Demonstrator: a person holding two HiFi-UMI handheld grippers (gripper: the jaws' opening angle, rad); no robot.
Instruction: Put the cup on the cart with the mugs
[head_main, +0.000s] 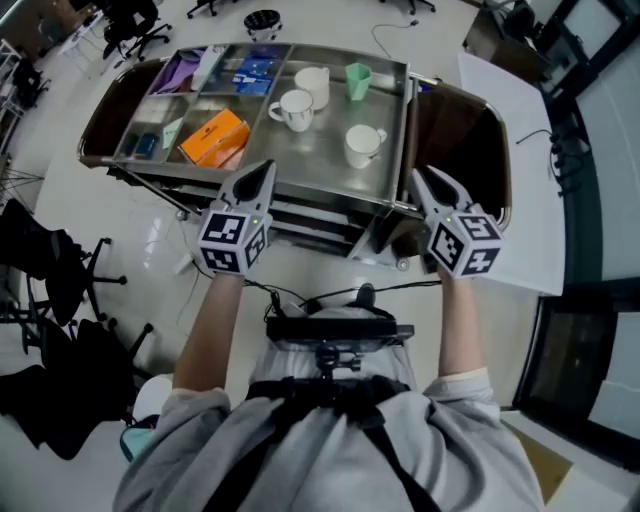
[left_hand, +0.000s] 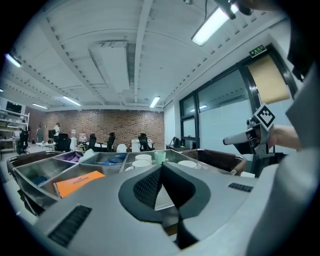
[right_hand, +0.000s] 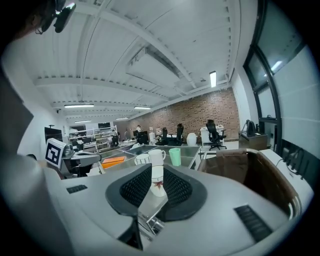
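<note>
The left gripper (left_hand: 162, 166) has its jaws pressed together at the tips, with nothing between them. The right gripper (right_hand: 157, 167) has its jaws almost together, leaving a narrow slit. Nothing is gripped there; a white mug with a small dark motif (right_hand: 157, 182) shows through the slit, well beyond the tips. Both grippers hang side by side just short of the cart's near edge, the left one (head_main: 266, 170) towards the middle and the right one (head_main: 418, 175) by the near right corner.

The green cup (head_main: 358, 80) stands upright on the steel cart (head_main: 405, 120), at the far right of the open tray. It is pale mint green and plain, wider at the mouth than at the base, and no handle shows. In the right gripper view the green cup (right_hand: 175, 156) stands just right of a tall white mug (right_hand: 157, 157). That tall mug (head_main: 313, 85) is just to its left in the head view too. A second white mug (head_main: 295, 108) sits nearer and further left, its handle pointing left. The motif mug (head_main: 362, 145) stands nearest, apart from the others.

To the left, the cart's compartments hold an orange box (head_main: 213, 137) and blue packets (head_main: 255, 72). A brown bin (head_main: 465, 135) hangs at the cart's right end.
</note>
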